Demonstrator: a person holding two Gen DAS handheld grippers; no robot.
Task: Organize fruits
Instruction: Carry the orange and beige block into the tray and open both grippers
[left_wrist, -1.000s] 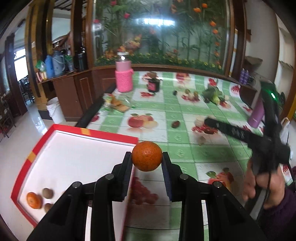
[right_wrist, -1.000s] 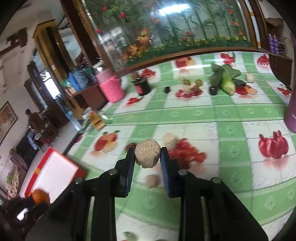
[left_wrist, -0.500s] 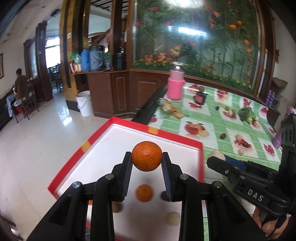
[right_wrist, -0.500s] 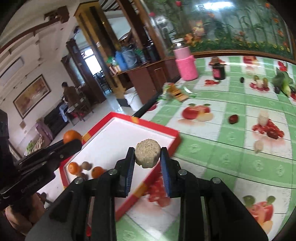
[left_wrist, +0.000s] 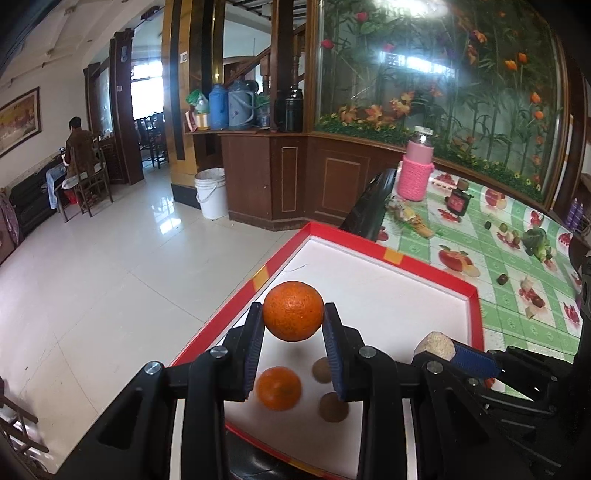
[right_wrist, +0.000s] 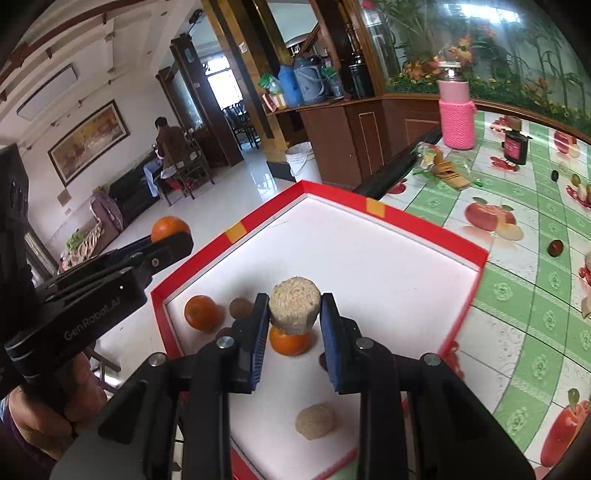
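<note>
My left gripper (left_wrist: 293, 325) is shut on an orange (left_wrist: 293, 311) and hangs over the near left corner of the red-rimmed white tray (left_wrist: 424, 267). Below it in the tray lie another orange (left_wrist: 279, 388) and two small brown fruits (left_wrist: 333, 407). My right gripper (right_wrist: 294, 314) is shut on a tan rough-skinned round fruit (right_wrist: 294, 305) above the same tray (right_wrist: 332, 195). Under it sit two oranges (right_wrist: 200, 312), small brown fruits (right_wrist: 241, 307) and a second tan fruit (right_wrist: 316, 421). The left gripper (right_wrist: 166, 238) with its orange shows at the left of the right wrist view.
The tray sits at the table's end, on a green checked cloth (right_wrist: 535, 295) printed with fruit. Loose fruits (right_wrist: 555, 247), a pink bottle (right_wrist: 457, 114) and a dark jar (right_wrist: 515, 147) stand farther along. Tiled floor (left_wrist: 110, 277) drops off to the left; a person (left_wrist: 79, 147) sits far back.
Both grippers have swung left from above the tablecloth to above the tray, each still holding its fruit. The fruits lying in the tray have come into view under them.
</note>
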